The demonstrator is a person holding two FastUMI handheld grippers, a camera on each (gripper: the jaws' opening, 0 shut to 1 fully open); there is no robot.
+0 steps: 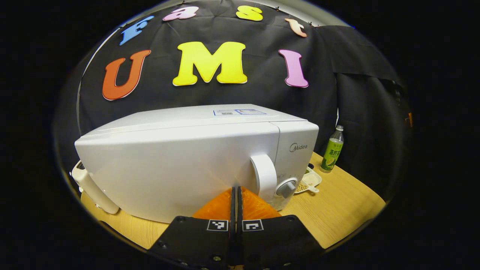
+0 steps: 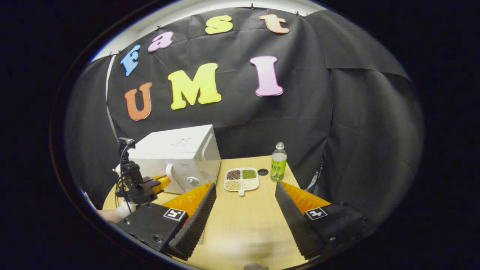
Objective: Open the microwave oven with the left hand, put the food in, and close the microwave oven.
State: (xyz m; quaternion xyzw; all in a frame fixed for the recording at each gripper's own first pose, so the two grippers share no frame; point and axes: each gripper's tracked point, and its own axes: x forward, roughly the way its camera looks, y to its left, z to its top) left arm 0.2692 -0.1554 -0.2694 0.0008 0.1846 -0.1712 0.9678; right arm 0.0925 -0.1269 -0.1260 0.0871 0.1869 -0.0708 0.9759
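Fingers of the left gripper (image 1: 236, 195) are pressed together with nothing between them, their tips just short of the microwave oven (image 1: 195, 157) and low beside the door handle (image 1: 264, 176). In the right gripper view the same left gripper (image 2: 159, 182) shows farther off, carried by a gloved hand (image 2: 125, 209) and pointing at the front of the oven near the handle. The right gripper (image 2: 243, 210) hangs back over the table with its fingers spread wide and empty.

Judging by the door lying flush with the body, the opening step is in hand and not yet done. The next move likely calls for the left gripper to part its fingers, or hook a tip behind the handle, and then draw the door outward along its hinge arc; a pull that is off the arc could drag the oven across the table.

Food waits on a white divided tray (image 2: 242, 179) to the right of the oven, with three compartments of dark, green and pale grains. A green-labelled bottle (image 2: 278, 162) stands upright just beyond it, and a small dark round thing (image 2: 263, 172), perhaps a cap, lies between them. A control knob (image 1: 287, 187) sits just right of the handle.

All of this rests on a pale wooden table (image 2: 247, 225) with a rounded edge, backed by black cloth.
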